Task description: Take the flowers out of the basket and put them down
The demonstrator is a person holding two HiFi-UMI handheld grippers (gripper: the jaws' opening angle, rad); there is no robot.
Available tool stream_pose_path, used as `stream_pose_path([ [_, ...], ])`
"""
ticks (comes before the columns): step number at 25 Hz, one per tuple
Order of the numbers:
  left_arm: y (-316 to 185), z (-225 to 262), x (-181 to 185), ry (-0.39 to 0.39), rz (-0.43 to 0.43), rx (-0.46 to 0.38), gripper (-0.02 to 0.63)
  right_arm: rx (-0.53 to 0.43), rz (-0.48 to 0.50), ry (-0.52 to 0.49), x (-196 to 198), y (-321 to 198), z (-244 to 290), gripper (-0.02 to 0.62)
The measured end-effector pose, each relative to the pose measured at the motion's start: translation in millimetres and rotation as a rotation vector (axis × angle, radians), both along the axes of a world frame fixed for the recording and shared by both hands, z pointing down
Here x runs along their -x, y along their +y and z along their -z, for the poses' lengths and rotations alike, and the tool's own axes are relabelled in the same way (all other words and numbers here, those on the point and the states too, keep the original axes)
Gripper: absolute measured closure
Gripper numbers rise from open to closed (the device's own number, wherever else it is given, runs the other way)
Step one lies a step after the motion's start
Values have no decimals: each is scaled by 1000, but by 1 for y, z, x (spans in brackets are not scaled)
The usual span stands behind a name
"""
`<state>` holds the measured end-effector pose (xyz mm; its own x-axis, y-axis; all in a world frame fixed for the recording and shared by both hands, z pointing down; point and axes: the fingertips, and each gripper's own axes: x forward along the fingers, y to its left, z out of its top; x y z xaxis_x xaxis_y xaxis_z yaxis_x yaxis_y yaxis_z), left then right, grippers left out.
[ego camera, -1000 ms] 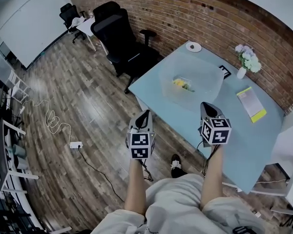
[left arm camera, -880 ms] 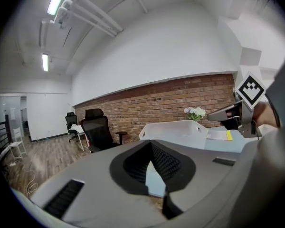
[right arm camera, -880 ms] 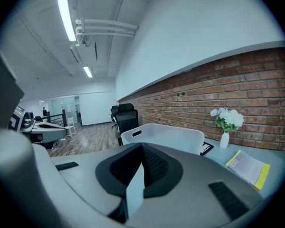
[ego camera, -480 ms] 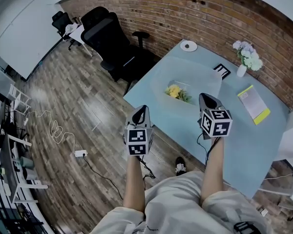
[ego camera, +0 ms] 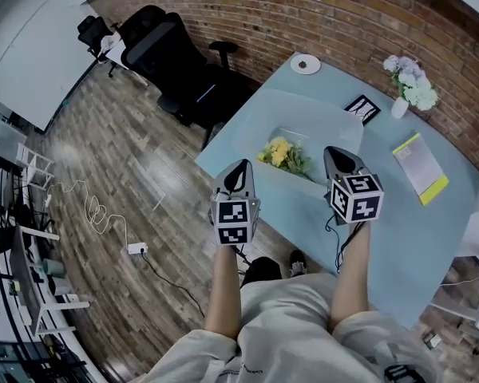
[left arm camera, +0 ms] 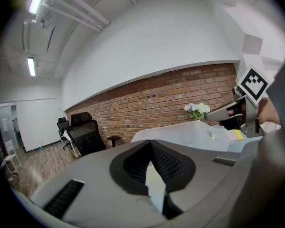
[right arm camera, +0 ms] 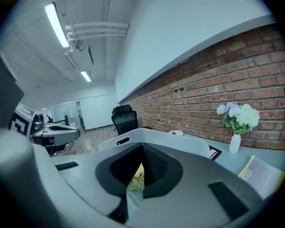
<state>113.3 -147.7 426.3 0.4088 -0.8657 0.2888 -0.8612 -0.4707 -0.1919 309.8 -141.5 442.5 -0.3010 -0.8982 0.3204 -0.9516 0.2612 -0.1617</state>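
Head view: the flowers (ego camera: 281, 153) lie in the basket (ego camera: 259, 118) on the table (ego camera: 407, 230), ahead of the left gripper (ego camera: 238, 175) and the right gripper (ego camera: 336, 158), touching neither.
Left gripper view: the jaws are narrowly apart and empty.
Right gripper view: the jaws are narrow and empty, and the flowers show through the gap, farther ahead.
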Motion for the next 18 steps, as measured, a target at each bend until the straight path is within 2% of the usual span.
stream_pose_path([
  [4, -21, -9, -9, -13, -17, 13, 589, 25, -11, 12, -5, -13, -11, 592],
  [8, -53, -23, -14, 12, -41, 40, 589, 51, -24, 34, -2, -35, -23, 586],
  [11, -84, -29, -20, 32, -77, 51, 589, 83, -7, 94, 9, -54, -31, 577],
  [15, -134, -24, -22, 48, -147, 59, 589, 117, 5, 117, 28, -87, -35, 574],
  [18, -168, -24, -26, 102, -199, 93, 589, 168, 15, 194, 32, -103, -48, 555],
])
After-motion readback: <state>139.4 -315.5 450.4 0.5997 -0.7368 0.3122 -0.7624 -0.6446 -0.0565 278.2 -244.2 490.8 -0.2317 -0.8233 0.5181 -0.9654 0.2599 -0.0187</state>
